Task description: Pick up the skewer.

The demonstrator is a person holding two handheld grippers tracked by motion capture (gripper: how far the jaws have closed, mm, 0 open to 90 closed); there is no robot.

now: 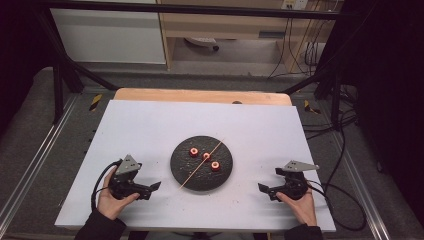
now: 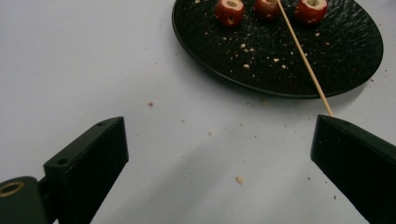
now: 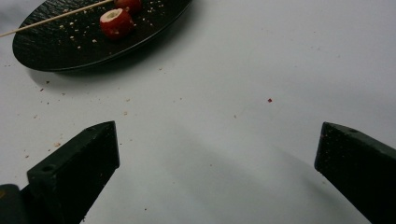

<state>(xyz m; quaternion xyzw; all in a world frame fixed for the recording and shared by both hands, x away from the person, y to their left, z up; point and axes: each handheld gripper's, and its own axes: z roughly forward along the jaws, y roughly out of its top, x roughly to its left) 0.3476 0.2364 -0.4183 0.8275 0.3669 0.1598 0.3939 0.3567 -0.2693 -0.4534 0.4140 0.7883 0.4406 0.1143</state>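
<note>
Both grippers, left (image 1: 156, 186) and right (image 1: 262, 187), are hanging released; the thin skewer (image 1: 201, 164) is probably brittle, best pinched at its overhanging end.

Left tool (image 1: 150, 189) jaws wide apart, right tool (image 1: 267, 189) likewise

matt rough black plate (image 1: 186, 172); thin wooden skewer (image 1: 192, 173).

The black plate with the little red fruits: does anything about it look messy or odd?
Yes. Pale crumbs dot the plate and spill onto the white table around it. The thin wooden skewer lies slanted across the plate, its end poking over the rim.
</note>
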